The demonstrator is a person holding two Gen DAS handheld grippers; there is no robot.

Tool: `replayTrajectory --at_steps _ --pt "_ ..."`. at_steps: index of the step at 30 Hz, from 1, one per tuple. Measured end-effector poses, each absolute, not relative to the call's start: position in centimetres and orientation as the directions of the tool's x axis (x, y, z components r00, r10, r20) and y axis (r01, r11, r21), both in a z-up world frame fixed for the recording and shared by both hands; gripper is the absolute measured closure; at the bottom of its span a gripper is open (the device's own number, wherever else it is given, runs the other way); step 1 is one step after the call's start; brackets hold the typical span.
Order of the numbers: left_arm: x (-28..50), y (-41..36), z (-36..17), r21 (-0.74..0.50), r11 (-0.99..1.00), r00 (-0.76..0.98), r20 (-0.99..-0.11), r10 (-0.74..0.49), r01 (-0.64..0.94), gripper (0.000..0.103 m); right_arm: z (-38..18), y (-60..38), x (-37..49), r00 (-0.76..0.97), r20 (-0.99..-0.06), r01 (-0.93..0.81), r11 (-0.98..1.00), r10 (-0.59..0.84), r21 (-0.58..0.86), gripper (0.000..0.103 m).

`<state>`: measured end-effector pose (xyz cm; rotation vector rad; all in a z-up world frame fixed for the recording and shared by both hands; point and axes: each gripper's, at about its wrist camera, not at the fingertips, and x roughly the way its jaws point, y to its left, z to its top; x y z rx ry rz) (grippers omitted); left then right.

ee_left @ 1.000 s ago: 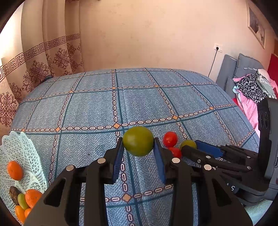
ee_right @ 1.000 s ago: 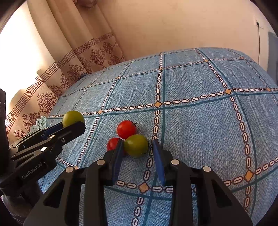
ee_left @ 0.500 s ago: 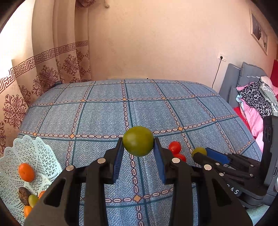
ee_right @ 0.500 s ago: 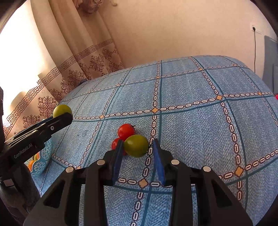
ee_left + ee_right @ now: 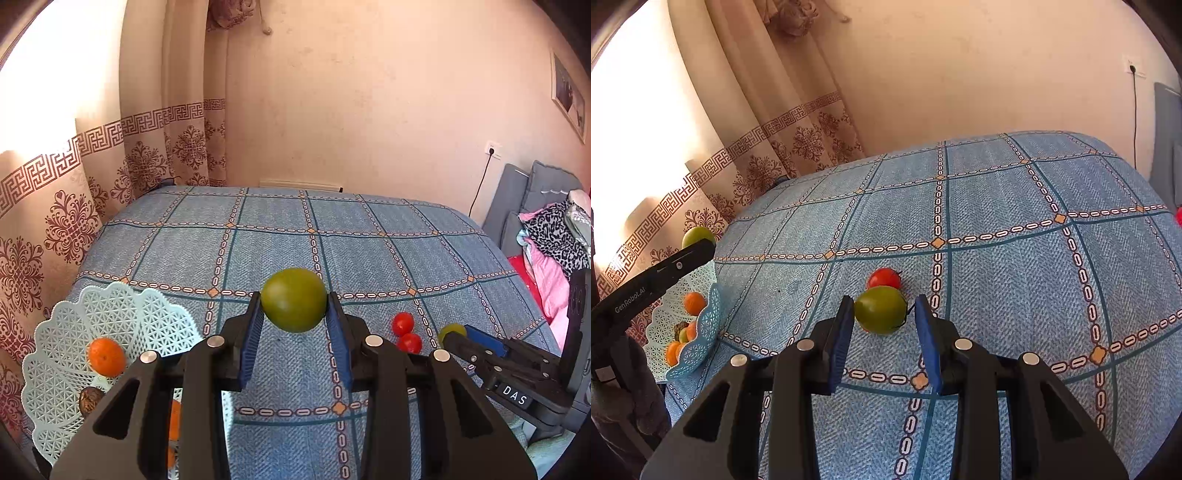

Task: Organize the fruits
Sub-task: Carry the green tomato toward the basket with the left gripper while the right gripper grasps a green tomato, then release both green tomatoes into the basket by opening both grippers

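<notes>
My left gripper [image 5: 293,314] is shut on a large green tomato [image 5: 293,299] and holds it above the blue bedspread [image 5: 258,251], just right of the white lattice basket [image 5: 110,306]. The basket holds oranges [image 5: 106,356] and a dark fruit. My right gripper [image 5: 884,314] is shut on a smaller green tomato [image 5: 881,309], raised a little over the bed. Behind it lies a red tomato [image 5: 884,277]. Two red tomatoes [image 5: 402,323] show in the left wrist view, left of the right gripper [image 5: 454,338]. The left gripper [image 5: 698,247] hangs over the basket [image 5: 713,306].
Patterned curtains [image 5: 74,221] hang along the bed's left side, close behind the basket at the bed's left edge. A grey headboard with piled clothes [image 5: 554,236] stands at the right. A pink wall [image 5: 332,110] closes the far side.
Both grippers have risen, each with its green tomato. The left one has swung left, so the basket sits nearer it. The red tomatoes stayed on the bed.
</notes>
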<state>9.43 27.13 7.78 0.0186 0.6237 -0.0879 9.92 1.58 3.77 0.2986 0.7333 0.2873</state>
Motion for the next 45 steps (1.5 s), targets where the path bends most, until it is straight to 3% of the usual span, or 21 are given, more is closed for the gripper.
replayTrajectory --at_steps 12,28,32,45 --pt "7.3 34.3 8.1 -0.001 0.999 0.810 -0.585 0.039 -0.049 0.068 6.2 4.8 8.6 0.706 -0.588 -0.211 0.909 0.396 0.359 0.069" --pt "5.6 39.6 9.1 -0.021 0.992 0.816 -0.570 0.090 -0.124 0.066 8.7 10.7 8.1 0.683 -0.556 -0.300 0.876 0.474 0.378 0.069" --pt "5.1 40.7 9.1 -0.033 0.989 0.818 -0.567 0.099 -0.143 0.053 9.0 12.3 8.0 0.670 -0.552 -0.329 0.865 0.496 0.378 0.069" --pt "3.7 43.5 9.3 -0.059 0.982 0.825 -0.553 0.119 -0.181 0.043 9.8 19.7 8.5 0.612 -0.552 -0.426 0.824 0.566 0.373 0.069"
